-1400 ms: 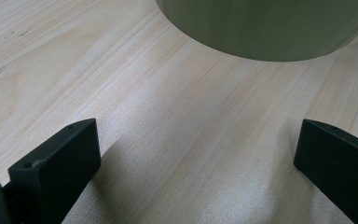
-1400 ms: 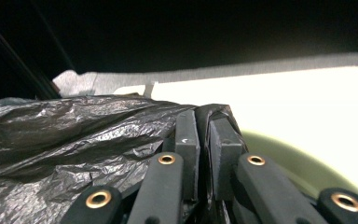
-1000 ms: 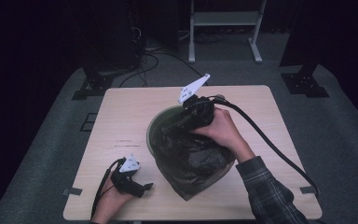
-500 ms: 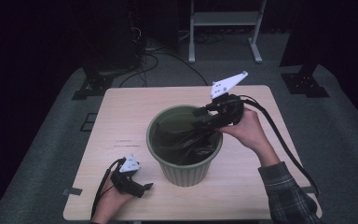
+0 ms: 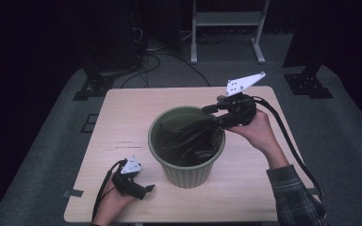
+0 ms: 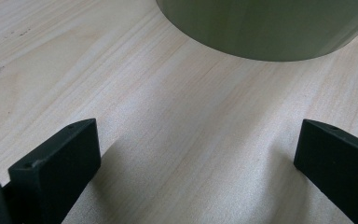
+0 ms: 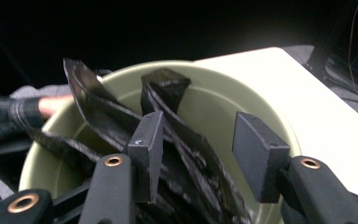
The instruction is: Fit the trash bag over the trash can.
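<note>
1. The pale wooden rectangular table carries the whole scene, with dark grey floor around it.
2. Just right of the table's centre stands the round olive-green plastic bin, upright; in the left gripper view its curved wall sits at twelve o'clock.
3. Inside the bin, a crumpled black plastic bag liner lies bunched, with folds rising towards the rim at two o'clock. In the right gripper view those folds stick up above the rim.
4. The right gripper reaches over the bin's rim at two o'clock, held by a hand in a plaid sleeve. Its jaws stand partly apart and have just been opening; a strip of liner runs up between them, lying against the left jaw, clear of the right one, so no clamp there.
5. The left gripper rests low on the table at about eight o'clock from the bin, apart from it, jaws spread wide over bare wood, nothing between them.
</note>
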